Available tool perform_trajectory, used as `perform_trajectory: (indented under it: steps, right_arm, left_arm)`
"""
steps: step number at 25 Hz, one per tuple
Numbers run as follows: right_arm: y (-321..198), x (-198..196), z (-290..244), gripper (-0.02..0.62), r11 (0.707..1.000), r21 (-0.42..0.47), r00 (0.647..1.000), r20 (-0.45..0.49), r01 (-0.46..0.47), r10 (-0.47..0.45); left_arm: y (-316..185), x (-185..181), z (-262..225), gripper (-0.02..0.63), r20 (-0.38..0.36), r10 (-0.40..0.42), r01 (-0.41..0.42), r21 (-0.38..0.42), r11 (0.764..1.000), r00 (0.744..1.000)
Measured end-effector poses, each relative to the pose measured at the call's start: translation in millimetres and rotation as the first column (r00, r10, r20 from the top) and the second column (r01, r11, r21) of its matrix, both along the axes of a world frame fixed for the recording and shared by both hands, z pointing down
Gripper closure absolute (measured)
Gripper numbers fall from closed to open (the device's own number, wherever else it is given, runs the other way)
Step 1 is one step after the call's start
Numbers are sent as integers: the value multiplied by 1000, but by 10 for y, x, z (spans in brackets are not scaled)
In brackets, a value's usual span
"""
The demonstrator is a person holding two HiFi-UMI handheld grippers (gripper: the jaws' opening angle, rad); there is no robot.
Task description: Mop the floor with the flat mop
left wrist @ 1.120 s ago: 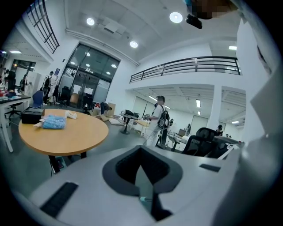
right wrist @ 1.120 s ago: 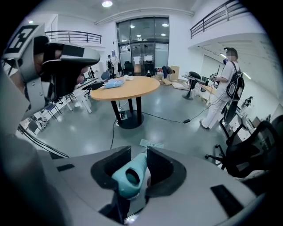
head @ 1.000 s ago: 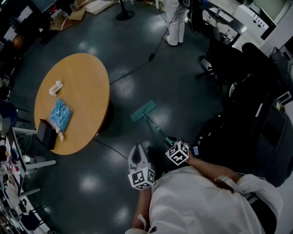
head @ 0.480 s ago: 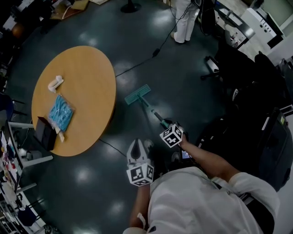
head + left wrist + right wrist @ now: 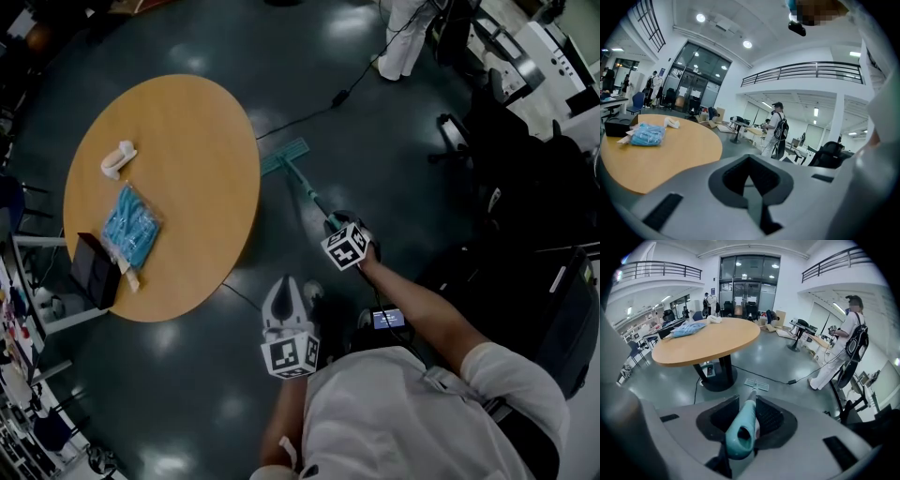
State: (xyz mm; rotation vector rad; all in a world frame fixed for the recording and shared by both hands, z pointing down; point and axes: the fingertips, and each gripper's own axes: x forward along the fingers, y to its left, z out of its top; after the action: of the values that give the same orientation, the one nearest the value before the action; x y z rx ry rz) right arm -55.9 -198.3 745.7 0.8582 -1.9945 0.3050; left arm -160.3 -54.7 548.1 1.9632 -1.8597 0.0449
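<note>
The flat mop's teal head (image 5: 284, 156) lies flat on the dark floor beside the round table's edge. Its teal handle (image 5: 309, 194) slants back to my right gripper (image 5: 334, 222), which is shut on the handle's end. In the right gripper view the handle (image 5: 742, 426) runs out between the jaws to the mop head (image 5: 756, 384) near the table's pedestal. My left gripper (image 5: 282, 289) hangs lower left of the right one, over the floor, shut with nothing in it; in the left gripper view its jaws (image 5: 750, 164) point at the table's edge.
The round wooden table (image 5: 192, 131) carries a blue packet (image 5: 129, 228), a black box (image 5: 95, 270) and a small white object (image 5: 116, 157). A black cable (image 5: 309, 114) crosses the floor beyond the mop. A person in white (image 5: 405, 33) stands at the back; dark office chairs (image 5: 487, 122) crowd the right.
The right gripper has pushed forward, sliding the mop head away across the floor towards the table's far side. The left gripper has stayed about where it was.
</note>
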Motion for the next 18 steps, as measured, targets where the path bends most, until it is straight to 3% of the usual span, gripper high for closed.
perform_trajectory:
  steps: [10, 18]
  right_arm:
    - [-566, -478, 169, 482, 1000, 7, 1000, -15, -20, 20]
    - [-632, -493, 214, 482, 1000, 7, 999, -25, -27, 28]
  left_arm:
    - [-252, -315, 147, 601, -14, 22, -23, -38, 999, 1000]
    - [-176, -364, 183, 601, -25, 3, -4, -48, 999, 1000]
